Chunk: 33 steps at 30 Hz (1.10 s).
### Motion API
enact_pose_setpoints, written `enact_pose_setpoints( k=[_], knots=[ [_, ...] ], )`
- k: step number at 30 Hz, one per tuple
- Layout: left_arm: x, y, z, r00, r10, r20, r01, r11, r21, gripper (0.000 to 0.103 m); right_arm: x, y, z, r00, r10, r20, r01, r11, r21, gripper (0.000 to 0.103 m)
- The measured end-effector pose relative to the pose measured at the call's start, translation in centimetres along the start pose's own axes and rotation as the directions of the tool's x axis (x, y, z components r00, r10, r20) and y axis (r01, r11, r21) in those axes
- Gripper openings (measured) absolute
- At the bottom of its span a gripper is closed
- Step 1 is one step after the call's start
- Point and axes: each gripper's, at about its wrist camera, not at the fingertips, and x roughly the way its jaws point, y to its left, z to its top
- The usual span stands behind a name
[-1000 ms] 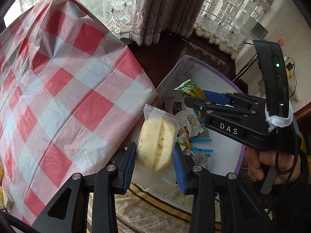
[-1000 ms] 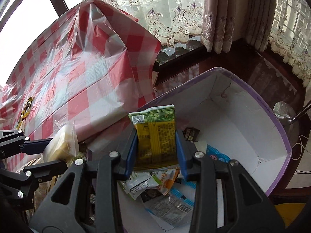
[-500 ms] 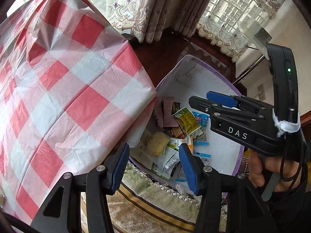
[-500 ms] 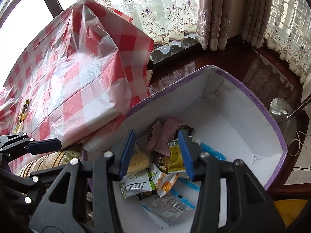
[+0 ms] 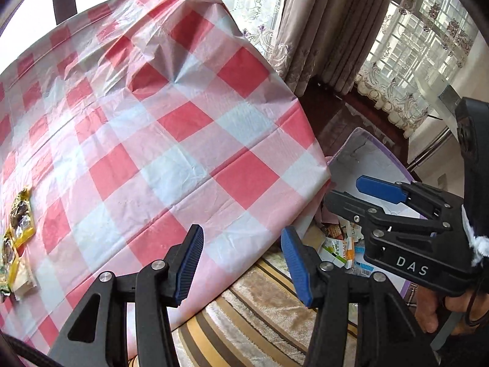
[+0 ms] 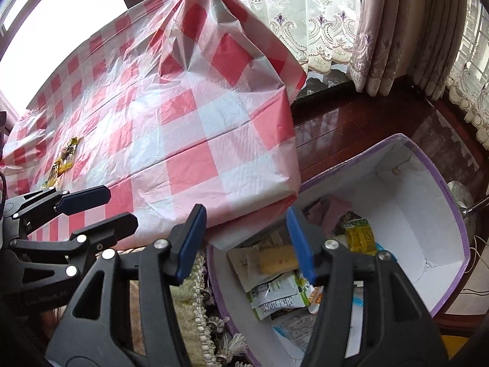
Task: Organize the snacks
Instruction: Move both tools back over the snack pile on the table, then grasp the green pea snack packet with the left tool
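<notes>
Since a second ago, the wrapped yellow cake (image 6: 276, 260) has been released by the left claw (image 5: 241, 263) and the green-yellow packet (image 6: 360, 238) by the right claw (image 6: 246, 244); both snacks now lie inside the white box with the purple rim (image 6: 452, 211), among other wrappers. Both claws have been drawn back toward the red-checked cloth over the counter (image 5: 171, 128). The left claw is held open and empty above the cloth's hanging edge. The right claw's jaws are opening, with nothing between them, over the box's near corner. A few more snack packets (image 5: 18, 223) are seen lying on the counter, well apart from the box, which stands on the floor just beside the hanging cloth.
</notes>
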Motion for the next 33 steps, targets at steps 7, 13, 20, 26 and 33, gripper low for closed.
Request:
enact_pose_setpoints(
  k=[7,13,20,26,33],
  knots=[
    [-1.6,7.4,-1.2,0.992,0.106,0.06,-0.094,0.979,-0.182,0.054,0.2,5.1,0.5,1.0,0.001,0.029,0.001,0.998,-0.061,0.063],
    [-3.2,14.5,-3.5,0.977,0.194,0.083,-0.154,0.924,-0.351,0.054,0.9,8.8,0.7,1.0,-0.011,0.021,0.014,0.987,-0.158,0.066],
    [-6.5,24.5,-8.0,0.935,0.344,0.088,-0.226,0.769,-0.598,0.054,2.0,11.3,1.1,1.0,-0.019,0.013,0.021,0.979,-0.201,0.066],
    [-8.9,31.3,-12.1,0.901,0.428,0.071,-0.239,0.627,-0.742,0.054,3.0,13.6,1.6,1.0,-0.017,0.009,0.019,0.971,-0.238,0.066],
    [-8.3,34.4,-14.4,0.914,0.4,0.066,-0.204,0.596,-0.776,0.054,4.3,17.3,2.7,1.0,0.01,0.021,-0.004,0.96,-0.281,0.067]
  ],
)
